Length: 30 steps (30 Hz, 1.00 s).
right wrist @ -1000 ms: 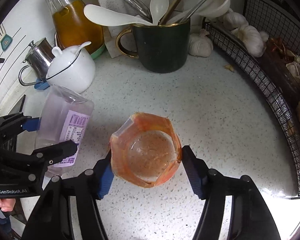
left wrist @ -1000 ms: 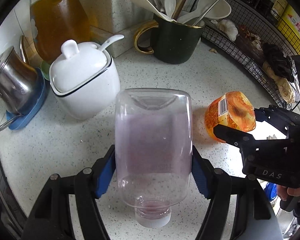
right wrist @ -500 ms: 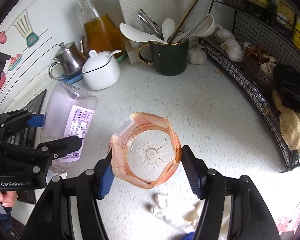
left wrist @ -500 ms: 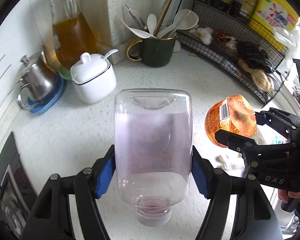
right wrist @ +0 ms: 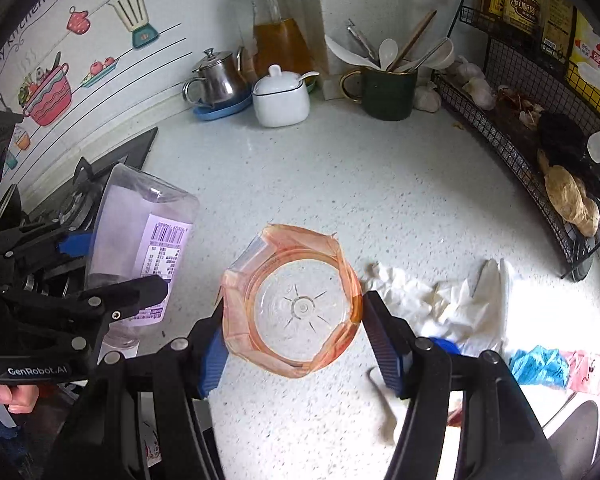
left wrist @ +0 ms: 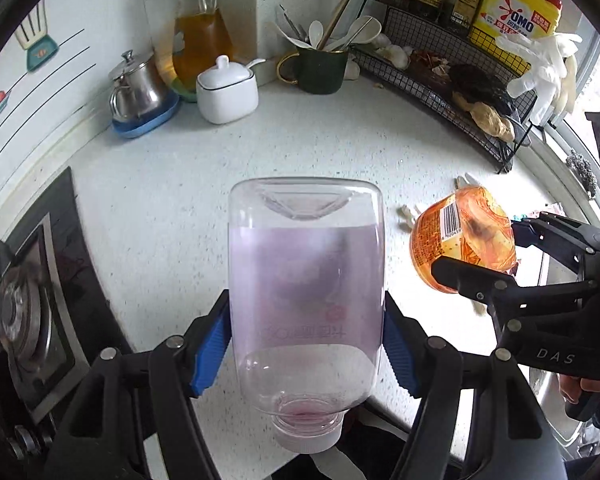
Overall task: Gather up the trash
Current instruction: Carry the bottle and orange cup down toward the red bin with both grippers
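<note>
Both pieces of trash have come up off the white counter [left wrist: 308, 152] and back toward its near edge since a second ago, so pickup looks done and carrying to a bin is next. The left gripper [left wrist: 306, 346] pinches the clear bottle [left wrist: 305, 280] across its body, cap nearest the camera. The right gripper [right wrist: 292, 344] pinches the orange cup [right wrist: 292, 300], and both point steeply down, side by side.
</note>
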### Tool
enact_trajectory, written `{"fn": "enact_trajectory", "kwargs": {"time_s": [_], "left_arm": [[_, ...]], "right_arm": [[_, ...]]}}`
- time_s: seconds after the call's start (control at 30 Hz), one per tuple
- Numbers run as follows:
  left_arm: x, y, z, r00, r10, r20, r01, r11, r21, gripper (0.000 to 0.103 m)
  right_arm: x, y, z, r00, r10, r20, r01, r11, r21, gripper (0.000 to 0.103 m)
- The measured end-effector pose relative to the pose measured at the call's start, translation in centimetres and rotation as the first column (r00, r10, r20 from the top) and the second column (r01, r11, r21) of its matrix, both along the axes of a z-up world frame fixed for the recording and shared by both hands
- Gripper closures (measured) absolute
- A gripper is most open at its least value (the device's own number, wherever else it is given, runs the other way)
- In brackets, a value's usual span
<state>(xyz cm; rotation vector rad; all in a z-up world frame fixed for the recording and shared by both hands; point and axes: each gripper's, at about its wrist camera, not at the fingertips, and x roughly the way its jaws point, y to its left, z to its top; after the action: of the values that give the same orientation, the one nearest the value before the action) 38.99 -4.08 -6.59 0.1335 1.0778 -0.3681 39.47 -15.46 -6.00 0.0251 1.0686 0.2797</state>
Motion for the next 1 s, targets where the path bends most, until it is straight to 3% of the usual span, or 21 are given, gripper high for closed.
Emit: {"fn": "enact_trajectory", "kwargs": {"time_s": [0.3, 0.57, 1.0], "left_arm": [[-7.9, 3.9, -0.7, 1.000, 0.018, -0.010, -0.018, 1.000, -0.014, 0.036], [-14.8, 8.3, -1.7, 0.999, -0.039, -0.018, 0.039, 0.999, -0.021, 0.036], [-24.1, 13.4, -5.2, 0.995, -0.082, -0.051, 0.083, 0.996, 0.024, 0.036]], "right_arm": [[-6.6, 4.0, -0.3, 1.000, 0.006, -0.018, -0.006, 1.000, 0.011, 0.043], [-13.9, 7.5, -0.3, 0.999, -0.047, -0.016, 0.047, 0.999, -0.004, 0.043], [-23.5, 12.0, -3.4, 0.991, -0.111, -0.073, 0.110, 0.994, -0.013, 0.043]]}}
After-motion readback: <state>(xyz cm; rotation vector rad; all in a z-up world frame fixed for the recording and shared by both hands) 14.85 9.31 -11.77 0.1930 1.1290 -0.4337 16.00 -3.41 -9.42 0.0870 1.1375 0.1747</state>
